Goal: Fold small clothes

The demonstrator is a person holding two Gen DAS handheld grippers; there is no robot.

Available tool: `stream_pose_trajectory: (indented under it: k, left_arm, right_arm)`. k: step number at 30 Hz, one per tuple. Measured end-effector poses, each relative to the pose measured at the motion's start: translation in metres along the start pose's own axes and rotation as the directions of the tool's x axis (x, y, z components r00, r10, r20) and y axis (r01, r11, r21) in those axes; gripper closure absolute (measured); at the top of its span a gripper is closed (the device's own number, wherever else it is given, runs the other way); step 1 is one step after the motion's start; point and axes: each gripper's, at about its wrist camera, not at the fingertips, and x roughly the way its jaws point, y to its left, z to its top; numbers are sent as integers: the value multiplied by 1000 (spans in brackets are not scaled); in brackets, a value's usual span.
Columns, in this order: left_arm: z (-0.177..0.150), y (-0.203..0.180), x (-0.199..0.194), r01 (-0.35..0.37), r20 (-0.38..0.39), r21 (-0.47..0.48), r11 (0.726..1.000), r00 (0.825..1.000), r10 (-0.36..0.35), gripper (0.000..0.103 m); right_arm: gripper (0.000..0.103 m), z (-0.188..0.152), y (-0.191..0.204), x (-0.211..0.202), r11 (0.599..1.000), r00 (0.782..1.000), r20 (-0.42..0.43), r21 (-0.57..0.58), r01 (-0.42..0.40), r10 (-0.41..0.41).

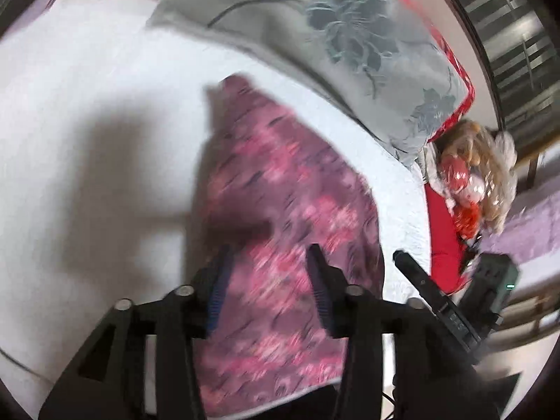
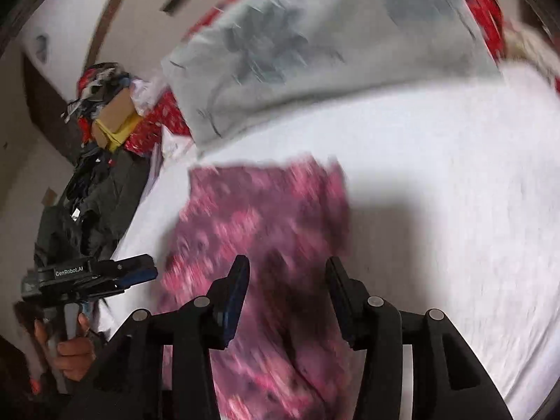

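Observation:
A small pink and purple patterned garment (image 1: 280, 210) lies flat on the white bed sheet (image 1: 87, 140). It also shows in the right wrist view (image 2: 266, 217). My left gripper (image 1: 269, 255) is open and empty, hovering just above the garment's near part. My right gripper (image 2: 287, 273) is open and empty, also above the garment's near part. The right gripper shows in the left wrist view (image 1: 420, 280) at the garment's right edge. The left gripper shows in the right wrist view (image 2: 140, 273) at its left edge. Both views are blurred by motion.
A grey flowered pillow (image 1: 332, 45) lies behind the garment on a red cover (image 1: 455, 70); the pillow also shows in the right wrist view (image 2: 332, 52). A doll (image 1: 476, 175) lies off the bed's right. Dark clothes and a cardboard box (image 2: 115, 112) are piled left of the bed.

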Motion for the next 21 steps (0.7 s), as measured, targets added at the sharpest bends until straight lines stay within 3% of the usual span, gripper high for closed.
stream_pose_trajectory:
  k: [4,6,7,8,10,11,13,21]
  left_arm:
    - [20,-18,38,-123,17,65,990,992,122,48]
    - [27,-8,62,-208,-9,74,975,978,209,49]
    - [30,-7,73,-240,-15,88,967,970,243,49]
    - [31,-10,79,-264,-6,108,958,964,266,45]
    - [31,-21,85,-288,33,159,944,957,287,38]
    - [29,-24,89,-304,40,185,935,953,301,36]
    - [25,-28,94,-322,63,217,922,947,316,32]
    - [24,-23,97,-300,69,216,929,954,292,28]
  right_arm:
    - [59,5,17,21,988,997,52,-139,64,-57]
    - [61,3,9,44,976,991,13,-170,134,-134]
    - [58,0,2,63,961,979,-34,-197,193,-203]
    - [50,-3,-3,75,955,973,-60,-212,205,-223]
    - [26,-6,-9,74,947,969,10,-210,244,-247]
    - [23,-6,-15,75,950,968,4,-189,247,-251]
    - [21,-6,-28,73,972,981,3,-135,193,-194]
    - [15,-6,-25,72,975,984,-4,-137,178,-180]
